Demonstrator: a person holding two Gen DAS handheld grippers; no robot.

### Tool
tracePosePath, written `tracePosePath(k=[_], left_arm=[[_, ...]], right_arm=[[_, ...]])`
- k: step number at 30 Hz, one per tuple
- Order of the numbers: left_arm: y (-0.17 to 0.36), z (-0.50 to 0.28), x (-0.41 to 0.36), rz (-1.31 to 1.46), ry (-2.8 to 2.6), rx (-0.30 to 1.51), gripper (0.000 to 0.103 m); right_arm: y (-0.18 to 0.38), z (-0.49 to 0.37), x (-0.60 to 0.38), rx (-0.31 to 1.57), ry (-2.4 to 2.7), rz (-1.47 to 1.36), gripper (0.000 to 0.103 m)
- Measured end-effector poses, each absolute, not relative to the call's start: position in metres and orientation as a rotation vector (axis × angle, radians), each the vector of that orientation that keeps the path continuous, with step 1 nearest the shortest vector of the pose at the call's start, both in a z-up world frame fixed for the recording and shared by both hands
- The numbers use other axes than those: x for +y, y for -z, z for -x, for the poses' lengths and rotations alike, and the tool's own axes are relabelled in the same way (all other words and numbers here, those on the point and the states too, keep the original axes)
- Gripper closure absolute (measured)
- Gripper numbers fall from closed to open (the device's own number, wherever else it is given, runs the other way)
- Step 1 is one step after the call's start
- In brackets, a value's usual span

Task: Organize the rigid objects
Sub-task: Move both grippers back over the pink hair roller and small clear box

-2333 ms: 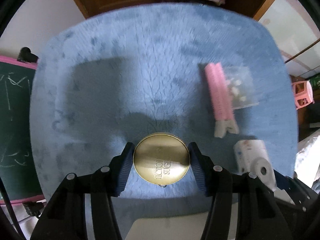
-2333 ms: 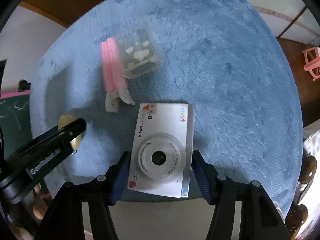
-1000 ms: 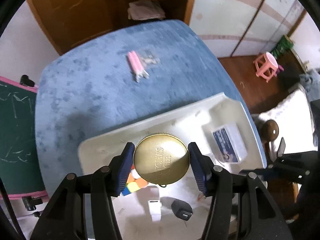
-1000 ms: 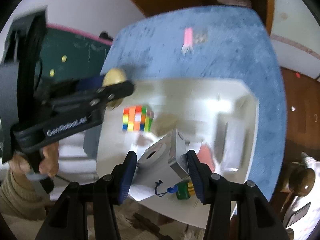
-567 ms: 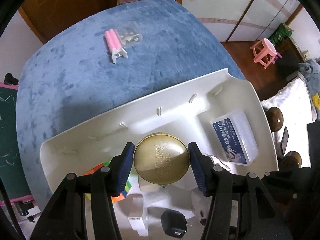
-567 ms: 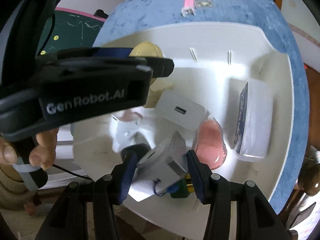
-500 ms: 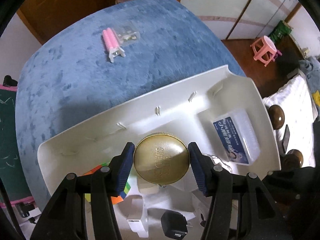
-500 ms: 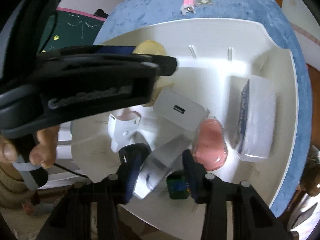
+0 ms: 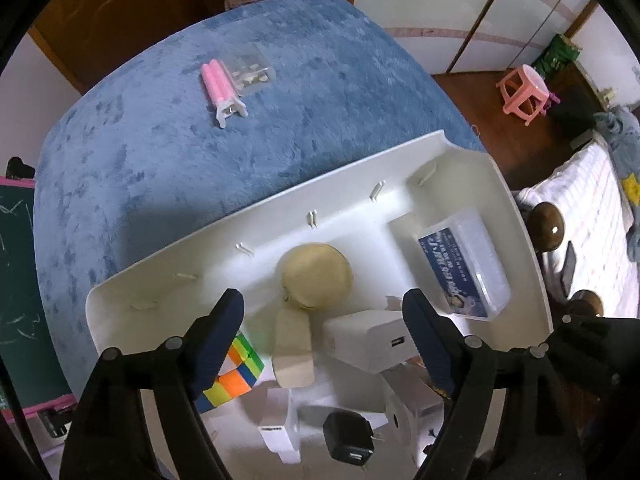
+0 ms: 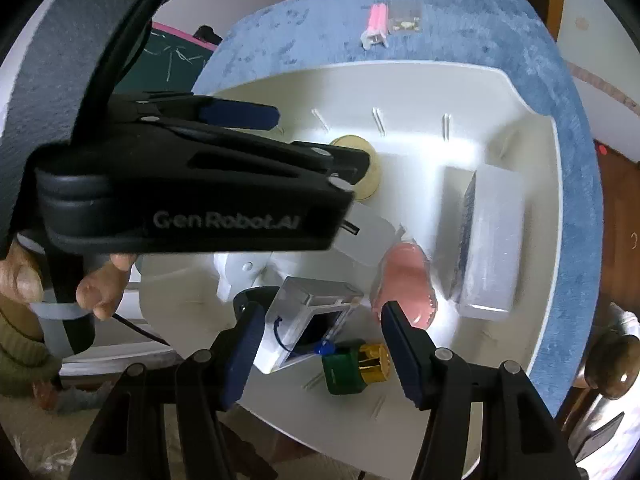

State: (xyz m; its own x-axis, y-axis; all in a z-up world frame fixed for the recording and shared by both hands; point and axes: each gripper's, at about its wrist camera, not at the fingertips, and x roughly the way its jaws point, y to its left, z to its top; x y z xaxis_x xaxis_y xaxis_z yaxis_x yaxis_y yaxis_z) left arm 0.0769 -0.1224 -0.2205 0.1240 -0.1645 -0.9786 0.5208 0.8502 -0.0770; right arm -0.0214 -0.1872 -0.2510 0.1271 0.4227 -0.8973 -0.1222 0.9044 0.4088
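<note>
Both grippers spread, empty: left gripper [image 9: 322,320], right gripper [image 10: 320,332]. Camera [image 10: 312,320] lies tilted at tray's [image 10: 536,128] six o'clock; could slide.

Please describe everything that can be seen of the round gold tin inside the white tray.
The round gold tin is a flat disc with a dull, pale gold face that looks like metal; its lettering is not readable here. It lies flat on the floor of the white tray, near the far wall. Nothing grips it: the left gripper is open above and in front of it. A beige block lies just in front of it, whether touching I cannot tell. In the right wrist view the left gripper partly hides it.
</note>
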Motion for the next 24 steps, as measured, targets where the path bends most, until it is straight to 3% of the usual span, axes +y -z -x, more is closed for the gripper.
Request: tracePosePath(k=[24], left_arm=[[0.133,-0.121,-0.099,-0.209,0.464,1.211,0.019]], right_arm=[[0.162,-0.008,-0.214,1.179,-0.38,-0.203,0.041]])
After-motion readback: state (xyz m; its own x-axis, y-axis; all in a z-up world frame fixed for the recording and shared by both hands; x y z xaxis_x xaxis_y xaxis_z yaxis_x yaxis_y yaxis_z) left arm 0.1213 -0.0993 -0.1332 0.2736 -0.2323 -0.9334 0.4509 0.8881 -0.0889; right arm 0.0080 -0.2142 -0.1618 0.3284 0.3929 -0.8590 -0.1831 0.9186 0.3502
